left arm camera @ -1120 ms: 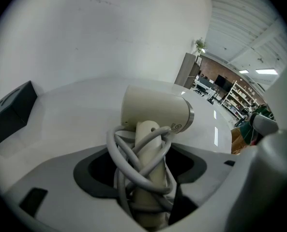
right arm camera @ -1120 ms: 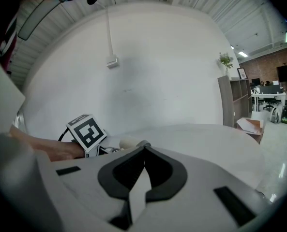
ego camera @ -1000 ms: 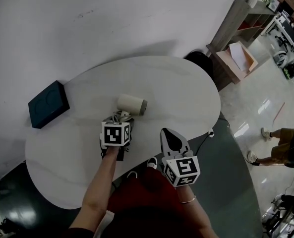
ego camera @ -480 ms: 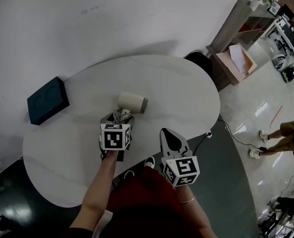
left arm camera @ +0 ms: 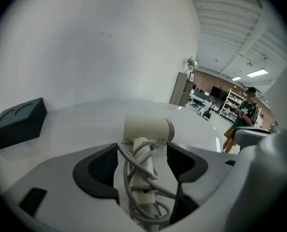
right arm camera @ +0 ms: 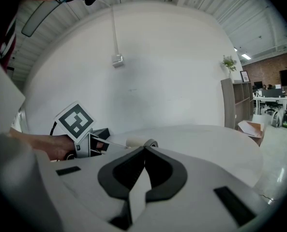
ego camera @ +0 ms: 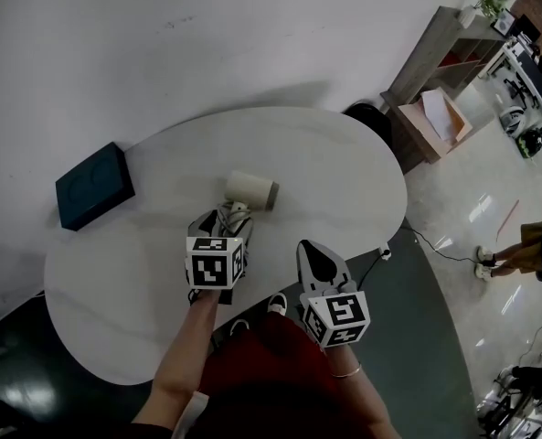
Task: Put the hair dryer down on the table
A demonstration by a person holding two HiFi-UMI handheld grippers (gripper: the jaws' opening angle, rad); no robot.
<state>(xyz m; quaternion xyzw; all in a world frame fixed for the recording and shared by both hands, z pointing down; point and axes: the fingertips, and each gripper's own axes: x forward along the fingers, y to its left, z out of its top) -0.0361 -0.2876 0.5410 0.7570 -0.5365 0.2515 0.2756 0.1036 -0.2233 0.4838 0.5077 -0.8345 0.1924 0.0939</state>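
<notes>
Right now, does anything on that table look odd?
Nothing spilled or broken. Only the cord on the hair dryer hangs in loose untidy loops round its handle, between the open fingers of the left gripper.

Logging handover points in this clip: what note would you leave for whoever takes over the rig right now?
Left gripper: jaws apart on either side of the hair dryer's cord-wrapped handle, with gaps showing; apparently not clamping.
Right gripper: jaws together, empty, held near the table's near edge.
Hair dryer: appears to lie on the white table, right of the dark box.
Done: dryer looks set down.
To do: draw the left gripper back without snagging the cord.
</notes>
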